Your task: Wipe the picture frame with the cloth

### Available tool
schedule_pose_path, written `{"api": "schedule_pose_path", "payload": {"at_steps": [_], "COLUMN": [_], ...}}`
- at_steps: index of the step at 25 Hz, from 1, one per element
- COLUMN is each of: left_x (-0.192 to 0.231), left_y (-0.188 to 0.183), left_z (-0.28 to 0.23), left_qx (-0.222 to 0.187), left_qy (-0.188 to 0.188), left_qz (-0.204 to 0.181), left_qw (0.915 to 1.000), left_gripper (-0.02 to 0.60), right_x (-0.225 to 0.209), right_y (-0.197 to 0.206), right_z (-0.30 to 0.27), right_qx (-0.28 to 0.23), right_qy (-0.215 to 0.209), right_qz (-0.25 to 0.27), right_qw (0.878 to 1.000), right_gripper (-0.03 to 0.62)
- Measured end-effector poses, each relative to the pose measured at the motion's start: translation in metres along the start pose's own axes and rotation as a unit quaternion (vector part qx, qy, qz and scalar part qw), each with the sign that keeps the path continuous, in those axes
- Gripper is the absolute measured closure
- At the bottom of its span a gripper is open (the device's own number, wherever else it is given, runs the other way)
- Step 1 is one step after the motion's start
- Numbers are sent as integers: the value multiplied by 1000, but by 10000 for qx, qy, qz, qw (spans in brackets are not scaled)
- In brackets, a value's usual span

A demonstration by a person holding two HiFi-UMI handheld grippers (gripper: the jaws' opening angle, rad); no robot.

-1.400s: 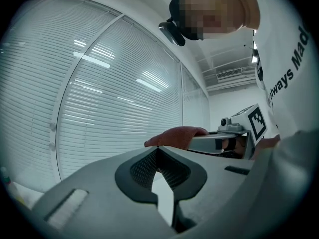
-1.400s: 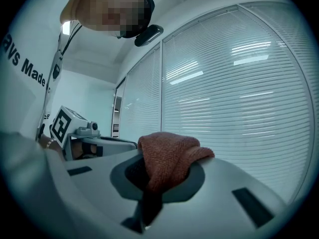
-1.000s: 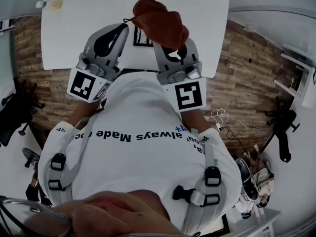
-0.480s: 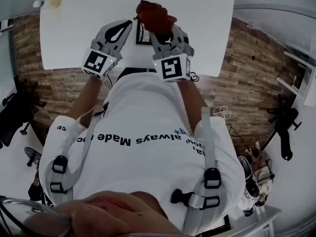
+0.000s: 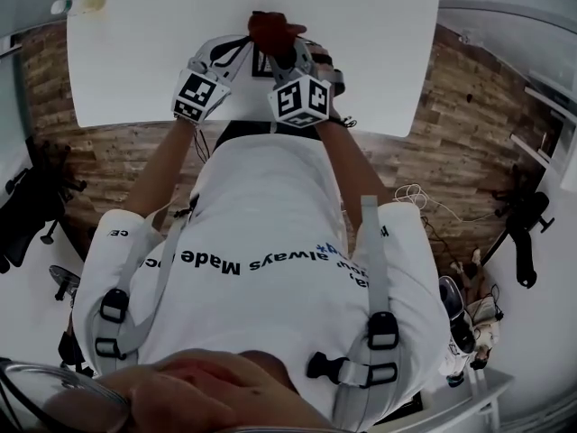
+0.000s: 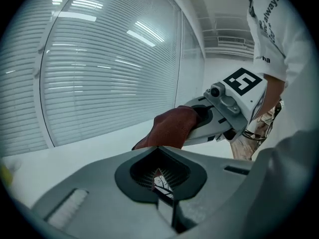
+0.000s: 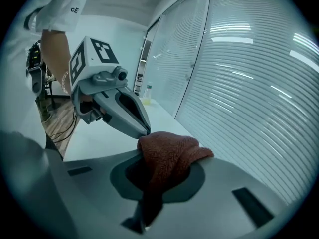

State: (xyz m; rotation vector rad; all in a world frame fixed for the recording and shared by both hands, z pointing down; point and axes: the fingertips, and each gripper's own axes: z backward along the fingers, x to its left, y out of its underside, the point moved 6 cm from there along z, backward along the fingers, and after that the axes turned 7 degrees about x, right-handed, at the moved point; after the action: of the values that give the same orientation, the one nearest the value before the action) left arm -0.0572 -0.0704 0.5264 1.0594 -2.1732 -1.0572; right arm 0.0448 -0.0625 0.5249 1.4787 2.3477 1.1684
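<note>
In the head view the black picture frame (image 5: 261,64) sits over the white table (image 5: 379,52), between my two grippers. My left gripper (image 5: 236,49) is shut on it; in the left gripper view a bit of the frame (image 6: 160,182) shows between the jaws of the left gripper (image 6: 159,156). My right gripper (image 5: 281,50) is shut on the red-brown cloth (image 5: 273,28), which bulges out of the right gripper (image 7: 159,171) as a bunched wad of cloth (image 7: 168,153). The cloth (image 6: 169,127) hangs just beyond the left gripper's tip. Whether it touches the frame is hidden.
A small bottle (image 5: 86,4) stands at the table's far left corner. Window blinds (image 7: 249,83) run behind the table. Wood floor lies on both sides, with a black chair (image 5: 27,206) at the left and cables (image 5: 410,215) at the right.
Both grippers have moved forward, away from the body and closer together over the table. The cloth has come down to the frame's far end.
</note>
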Motion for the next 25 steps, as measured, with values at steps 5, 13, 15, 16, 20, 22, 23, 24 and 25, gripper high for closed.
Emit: {"api": "schedule_pose_path", "payload": {"at_steps": [5, 13, 15, 16, 20, 22, 23, 24, 25], "left_x": [7, 19, 19, 19, 23, 26, 26, 26, 27], "left_y": [32, 69, 72, 74, 79, 81, 82, 81, 81], "left_z": [-16, -40, -45, -47, -51, -50, -50, -50, -51], "left_qx": [322, 767, 837, 861, 920, 952, 963, 972, 985], "left_qy": [62, 184, 214, 226, 235, 228, 231, 239, 249], "left_qz": [10, 5, 1, 5, 10, 12, 18, 22, 16], "left_qw": [9995, 9969, 9963, 9960, 9955, 9952, 9951, 9950, 9948], "left_gripper": [578, 578, 578, 578, 578, 578, 578, 578, 578], "right_x": [18, 34, 37, 38, 43, 49, 52, 55, 57], "right_y": [24, 55, 65, 69, 70, 70, 71, 71, 72], "right_z": [-42, -103, -113, -115, -113, -109, -107, -104, -102], "right_qx": [428, 1184, 1376, 1424, 1468, 1492, 1506, 1518, 1530], "right_qy": [-261, -605, -734, -768, -789, -833, -852, -865, -879], "right_qz": [299, 707, 819, 850, 914, 960, 978, 991, 996], "right_qw": [9983, 9886, 9844, 9832, 9818, 9806, 9800, 9796, 9793], "right_gripper": [574, 574, 574, 574, 574, 574, 574, 574, 574]}}
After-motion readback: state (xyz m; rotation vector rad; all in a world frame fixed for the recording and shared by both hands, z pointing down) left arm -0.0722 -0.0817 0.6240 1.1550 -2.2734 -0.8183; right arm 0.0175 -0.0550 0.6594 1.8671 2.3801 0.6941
